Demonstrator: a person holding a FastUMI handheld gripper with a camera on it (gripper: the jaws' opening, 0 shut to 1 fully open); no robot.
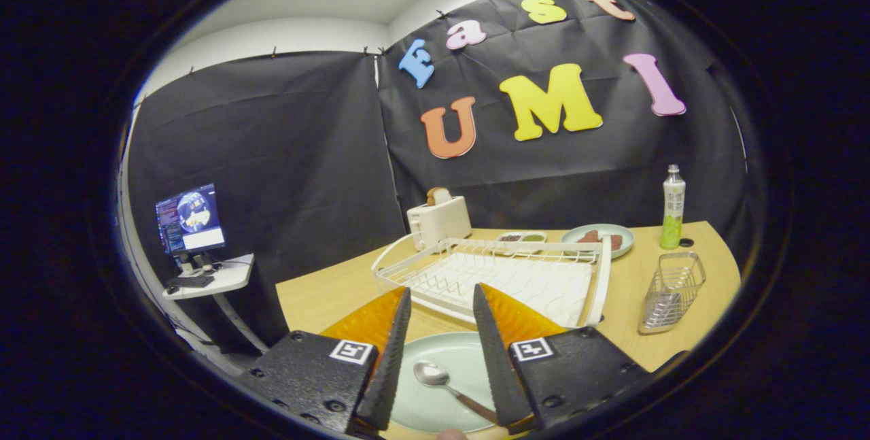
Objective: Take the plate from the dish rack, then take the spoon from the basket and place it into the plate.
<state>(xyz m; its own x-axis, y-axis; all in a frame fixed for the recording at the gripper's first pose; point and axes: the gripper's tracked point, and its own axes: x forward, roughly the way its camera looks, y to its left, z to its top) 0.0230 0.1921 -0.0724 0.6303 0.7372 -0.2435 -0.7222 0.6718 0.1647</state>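
Hand-held gripper [442,304] open (empty) above spoon [445,382].

- Toaster [440,222] with bread, tabletop's far edge.
- Sauce dish [520,238], food plate [599,239] alongside.
- Bottle [673,209], far right corner.
- Monitor [189,218] on side stand.

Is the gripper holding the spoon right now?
No. The hand-held gripper is open and holds nothing; the spoon lies on the plate between its fingers.

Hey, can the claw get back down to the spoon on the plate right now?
Probably yes. The claw is open, and the spoon lies on the pale green plate between its fingers with nothing over it; the dish rack sits beyond.
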